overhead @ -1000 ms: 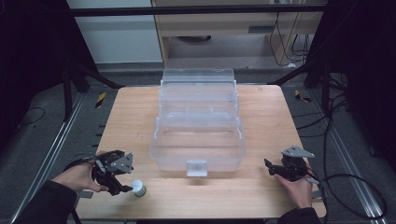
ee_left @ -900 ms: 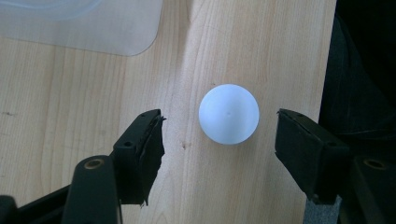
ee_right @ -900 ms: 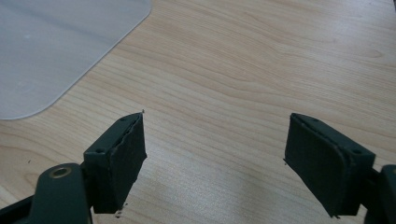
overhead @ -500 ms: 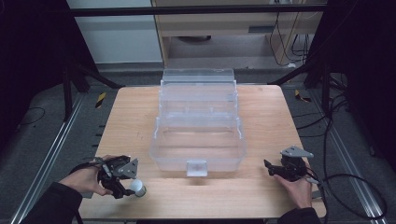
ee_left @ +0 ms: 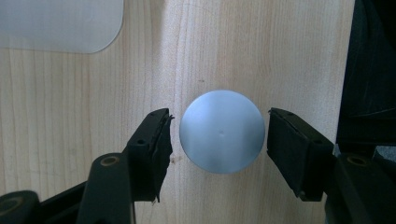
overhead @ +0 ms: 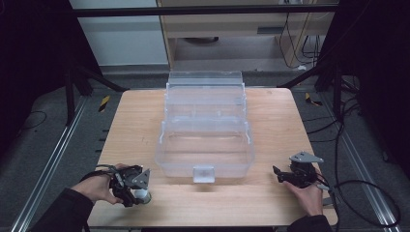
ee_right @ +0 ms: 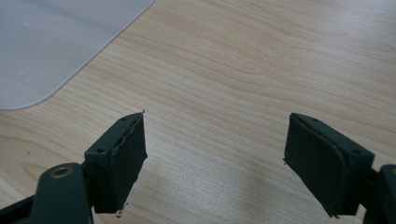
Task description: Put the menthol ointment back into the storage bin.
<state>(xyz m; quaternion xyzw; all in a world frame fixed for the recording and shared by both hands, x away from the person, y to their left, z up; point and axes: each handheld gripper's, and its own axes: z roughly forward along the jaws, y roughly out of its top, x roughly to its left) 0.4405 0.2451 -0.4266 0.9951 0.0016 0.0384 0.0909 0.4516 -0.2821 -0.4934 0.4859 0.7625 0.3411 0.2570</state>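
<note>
Silver round cylinder stands upright between the left gripper pads, its flat top facing up, long axis up and down. The jaws have just been closing but a thin gap shows on each side, so it is not gripped yet. It sits near the front left corner of the clear box. Lifting is left to do. The right gripper is wide apart, holding nothing.

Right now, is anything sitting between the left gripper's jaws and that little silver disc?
Nothing visible. The silver disc lies flat on the table between the left gripper's closing jaws, a thin gap of bare wood showing on each side.
</note>
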